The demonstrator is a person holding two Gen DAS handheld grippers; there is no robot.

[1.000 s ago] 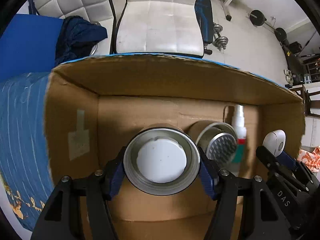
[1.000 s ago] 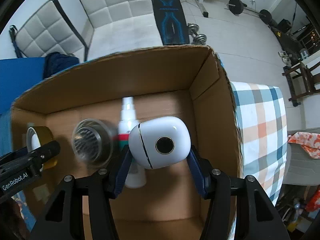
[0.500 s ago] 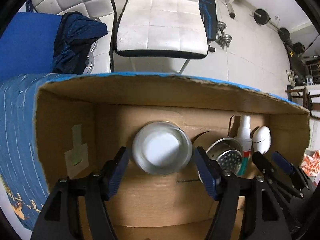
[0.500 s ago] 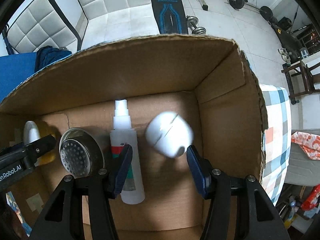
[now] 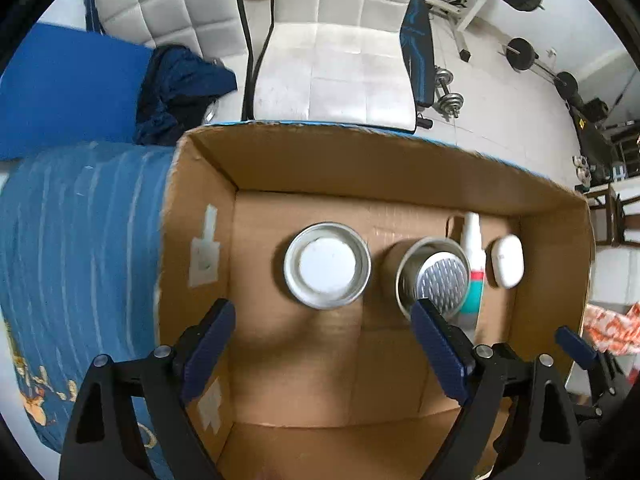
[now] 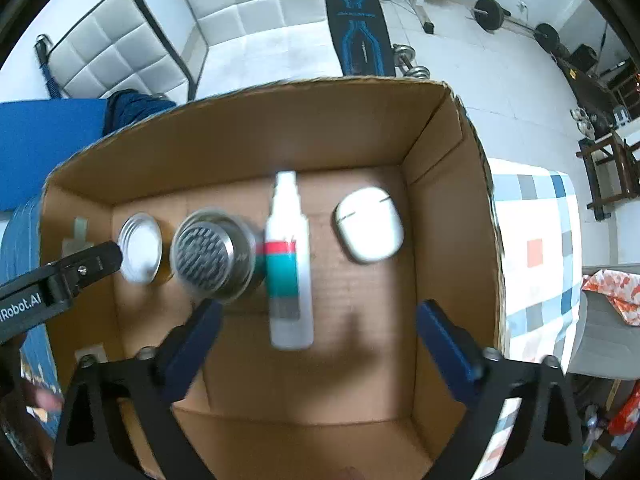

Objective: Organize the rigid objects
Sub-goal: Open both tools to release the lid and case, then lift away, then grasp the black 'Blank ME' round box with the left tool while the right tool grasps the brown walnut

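Both tongs, left [image 5: 324, 356] and right [image 6: 316, 344], have just been opening wide and hold nothing. Four things sit in the box [image 6: 248, 148] (a tin [image 5: 326, 266], a strainer cup [image 6: 212, 256], a spray bottle [image 6: 290, 264], a white case [image 6: 370, 230]).

The floor [image 6: 500, 92] is white tile. Two white padded chairs [image 5: 336, 60] stand at twelve o'clock. A blue bench [image 6: 354, 20] and round weights [image 6: 490, 12] sit near one o'clock. A checked cloth [image 6: 536, 248], maybe on a table, lies at three o'clock.

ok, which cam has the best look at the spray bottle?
Right wrist: the spray bottle lies full length on the box floor, nozzle to base, slightly blurred. In the left wrist view it is small, partly hidden behind the perforated can.
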